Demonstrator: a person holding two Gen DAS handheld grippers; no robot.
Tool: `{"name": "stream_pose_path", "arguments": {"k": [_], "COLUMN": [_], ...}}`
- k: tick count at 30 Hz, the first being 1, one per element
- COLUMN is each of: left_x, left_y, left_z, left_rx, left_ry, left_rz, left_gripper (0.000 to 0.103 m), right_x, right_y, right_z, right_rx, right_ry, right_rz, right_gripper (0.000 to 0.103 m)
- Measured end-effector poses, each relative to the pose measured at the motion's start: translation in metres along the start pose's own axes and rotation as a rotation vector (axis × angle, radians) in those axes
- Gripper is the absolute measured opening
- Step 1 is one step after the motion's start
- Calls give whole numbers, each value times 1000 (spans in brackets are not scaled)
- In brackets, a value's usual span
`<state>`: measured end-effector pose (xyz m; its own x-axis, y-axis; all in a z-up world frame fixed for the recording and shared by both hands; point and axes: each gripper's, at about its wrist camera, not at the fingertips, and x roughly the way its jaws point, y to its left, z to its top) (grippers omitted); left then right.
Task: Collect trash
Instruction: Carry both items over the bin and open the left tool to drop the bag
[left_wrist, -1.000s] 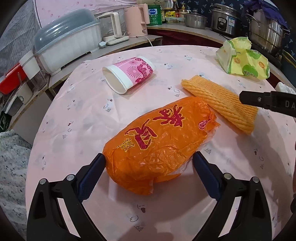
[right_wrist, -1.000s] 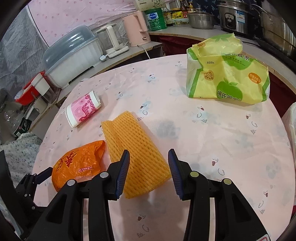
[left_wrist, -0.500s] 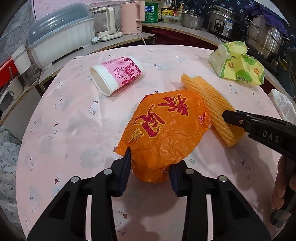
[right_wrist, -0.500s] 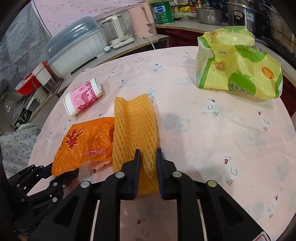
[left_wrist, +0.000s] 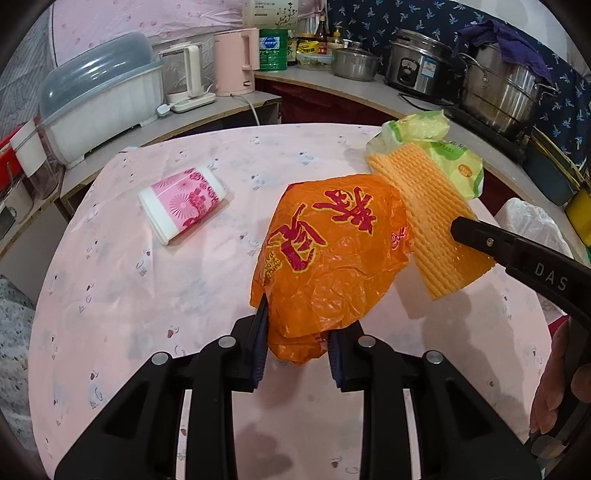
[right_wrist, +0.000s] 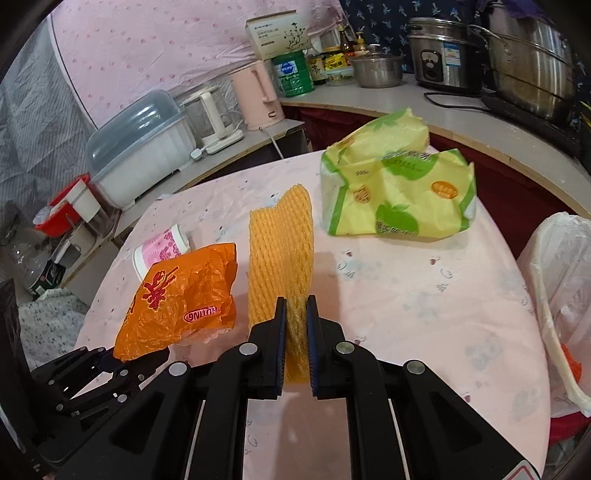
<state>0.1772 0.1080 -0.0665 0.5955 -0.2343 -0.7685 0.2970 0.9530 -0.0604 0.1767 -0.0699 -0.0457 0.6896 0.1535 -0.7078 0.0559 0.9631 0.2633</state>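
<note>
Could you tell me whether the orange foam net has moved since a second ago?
Yes. The foam net, clamped in the right gripper, has risen off the table, toward the yellow-green bag.

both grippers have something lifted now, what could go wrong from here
The left gripper pinches only the bottom fold of the orange bag; thin plastic could slip free. The foam net in the right gripper stands tall and floppy, so it may brush the bag. The pink cup lies on its side and could roll.
</note>
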Motion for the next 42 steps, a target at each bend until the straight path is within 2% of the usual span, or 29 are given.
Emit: {"name": "stream_pose_path", "arguments": {"k": [12,20,35,42], "left_x": [-15,-18,-4,10], "left_y": [-86,-158,-289,-330], "left_z": [27,36,33,40], "left_rx": [106,200,365,395], "left_ry": [-52,-62,-37,-14], "left_rz": [-55,-109,-200,-232], "left_gripper": [26,26,26,29], "right_x": [-73,-119,-170,-178], "right_y": [-74,-141,-245,-276], "right_z": [10,-3,-40,-54], "right_rx": [110,215,382,435], "right_ry": [-148,-222,-281,-285], "right_rz": [-55,-122,-255,-281], "right_gripper": [9,9,9,9]}}
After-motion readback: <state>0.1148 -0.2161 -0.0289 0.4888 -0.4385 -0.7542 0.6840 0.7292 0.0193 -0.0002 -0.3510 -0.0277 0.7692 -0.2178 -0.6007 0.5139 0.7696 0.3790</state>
